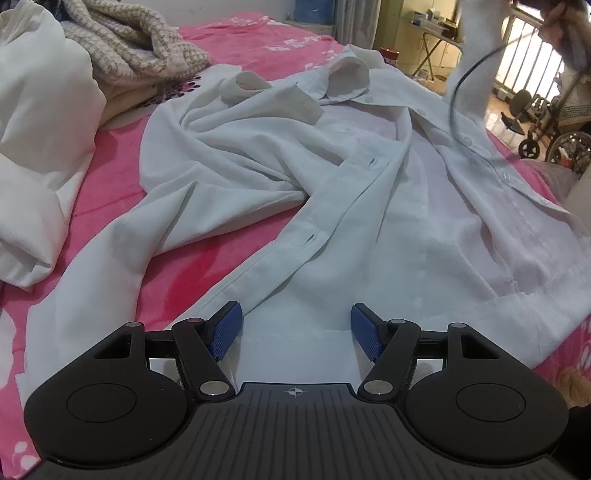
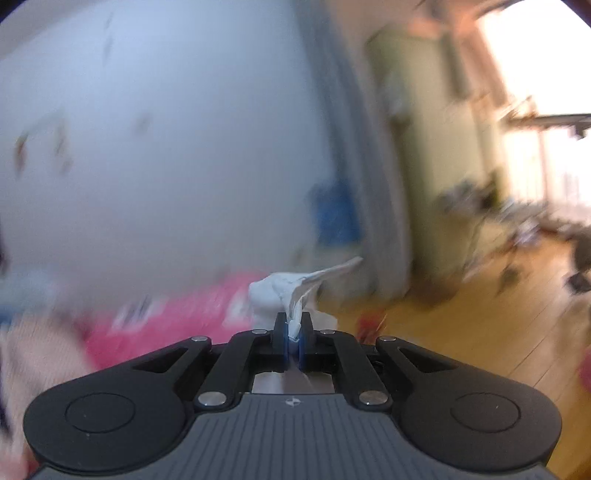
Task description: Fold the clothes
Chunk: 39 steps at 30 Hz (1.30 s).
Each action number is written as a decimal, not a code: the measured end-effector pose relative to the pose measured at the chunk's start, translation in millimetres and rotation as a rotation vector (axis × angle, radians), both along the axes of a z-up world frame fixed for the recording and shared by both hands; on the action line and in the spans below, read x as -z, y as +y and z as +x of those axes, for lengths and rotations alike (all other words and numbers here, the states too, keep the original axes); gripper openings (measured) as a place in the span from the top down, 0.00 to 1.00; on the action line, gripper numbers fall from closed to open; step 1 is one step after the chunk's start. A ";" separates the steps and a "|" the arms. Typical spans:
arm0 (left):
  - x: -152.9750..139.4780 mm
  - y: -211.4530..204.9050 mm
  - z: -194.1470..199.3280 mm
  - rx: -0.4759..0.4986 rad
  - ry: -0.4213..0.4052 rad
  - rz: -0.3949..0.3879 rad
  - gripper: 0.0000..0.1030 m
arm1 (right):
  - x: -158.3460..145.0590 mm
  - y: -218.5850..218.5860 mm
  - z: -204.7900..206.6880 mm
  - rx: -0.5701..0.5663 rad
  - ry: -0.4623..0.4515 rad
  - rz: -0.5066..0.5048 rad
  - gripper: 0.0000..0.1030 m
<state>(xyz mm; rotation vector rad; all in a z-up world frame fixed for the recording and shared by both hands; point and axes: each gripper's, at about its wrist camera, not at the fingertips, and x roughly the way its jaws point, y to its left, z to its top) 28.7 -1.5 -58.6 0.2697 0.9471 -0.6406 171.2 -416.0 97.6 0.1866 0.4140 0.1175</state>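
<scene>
A white button-up shirt [image 1: 332, 177] lies spread and rumpled on the pink bed cover [image 1: 110, 177], collar at the far end. My left gripper [image 1: 296, 332] hovers open just above the shirt's near hem, blue pads [image 1: 229, 328] apart, nothing between them. At the far right one sleeve [image 1: 476, 55] rises out of the top of the picture, beside a hand [image 1: 565, 26]. In the blurred right wrist view my right gripper [image 2: 294, 332] is shut on a bunch of white shirt cloth [image 2: 284, 291], raised above the bed.
A pile of white cloth [image 1: 40, 122] and a beige knitted garment [image 1: 136, 40] lie at the bed's left. A black cable [image 1: 458, 96] hangs over the shirt's right side. A wheelchair [image 1: 543, 125] and folding table [image 1: 432, 44] stand on the wooden floor beyond.
</scene>
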 end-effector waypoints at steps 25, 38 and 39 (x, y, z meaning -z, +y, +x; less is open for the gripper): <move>-25.1 3.4 -35.4 0.005 -0.010 -0.052 0.35 | 26.8 9.3 -175.6 -0.540 0.473 -0.157 0.49; -16.9 -37.0 -58.9 0.053 -0.042 -0.012 0.35 | 136.0 34.3 -156.5 -0.254 0.545 -0.194 0.37; -15.6 -39.9 -60.1 0.063 -0.047 -0.003 0.35 | 140.1 36.2 -152.5 -0.272 0.544 -0.181 0.39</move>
